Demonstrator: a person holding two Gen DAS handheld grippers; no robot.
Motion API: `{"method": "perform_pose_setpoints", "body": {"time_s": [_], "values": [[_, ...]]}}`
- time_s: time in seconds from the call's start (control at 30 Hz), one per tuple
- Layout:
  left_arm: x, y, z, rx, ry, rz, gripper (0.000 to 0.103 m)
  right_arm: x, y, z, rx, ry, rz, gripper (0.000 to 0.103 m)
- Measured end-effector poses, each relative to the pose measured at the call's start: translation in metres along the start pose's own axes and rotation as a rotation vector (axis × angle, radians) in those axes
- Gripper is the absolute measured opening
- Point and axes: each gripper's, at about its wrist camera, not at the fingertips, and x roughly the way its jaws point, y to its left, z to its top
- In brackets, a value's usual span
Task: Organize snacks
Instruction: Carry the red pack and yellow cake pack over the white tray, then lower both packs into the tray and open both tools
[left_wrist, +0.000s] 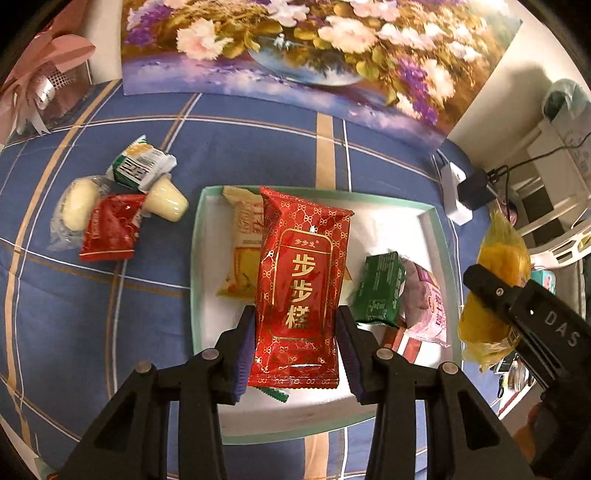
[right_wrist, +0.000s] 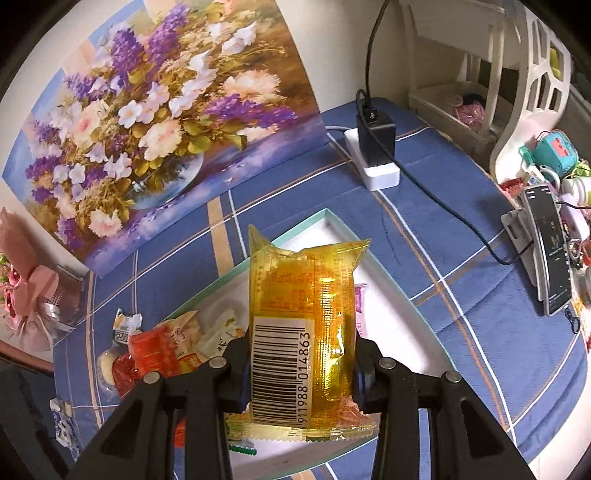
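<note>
My left gripper (left_wrist: 295, 332) is shut on a long red snack packet (left_wrist: 301, 280) with gold characters, held above the white tray (left_wrist: 391, 229). The tray holds a yellow packet (left_wrist: 242, 251), a green packet (left_wrist: 378, 291) and a pink packet (left_wrist: 424, 306). My right gripper (right_wrist: 301, 365) is shut on a clear yellow packet (right_wrist: 299, 325) with a barcode, held over the tray (right_wrist: 388, 306); it shows in the left wrist view (left_wrist: 495, 295) at the right. Loose snacks lie left of the tray: a small red packet (left_wrist: 110, 229), two pale jelly cups (left_wrist: 166, 201) and a green-white packet (left_wrist: 142, 166).
A blue plaid cloth (left_wrist: 277, 147) covers the table. A flower painting (right_wrist: 147, 122) leans against the back wall. A white power strip with a black charger (right_wrist: 375, 151) and cable lies at the back right. A phone on a stand (right_wrist: 546, 251) and clutter sit at the right. A pink bouquet (left_wrist: 40, 81) stands at the left.
</note>
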Motion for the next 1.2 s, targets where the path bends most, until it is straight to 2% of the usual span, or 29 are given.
{"method": "perform_pose_setpoints", "body": {"time_s": [0.43,0.77,1.1,1.2], "values": [[0.029,0.007,0.002,-0.051,0.024,-0.022,0.044,0.034,0.017,-0.016,-0.056,0.103,0.017,0.043],[0.028,0.006,0.002,-0.047,0.006,-0.06,0.044,0.033,0.026,-0.019,-0.083,0.11,0.023,0.043],[0.027,0.009,0.001,-0.058,0.006,0.0,0.044,0.032,0.027,-0.017,-0.08,0.113,0.023,0.043],[0.023,0.017,0.003,-0.078,-0.002,0.023,0.049,0.031,0.026,-0.016,-0.073,0.107,0.024,0.05]]}}
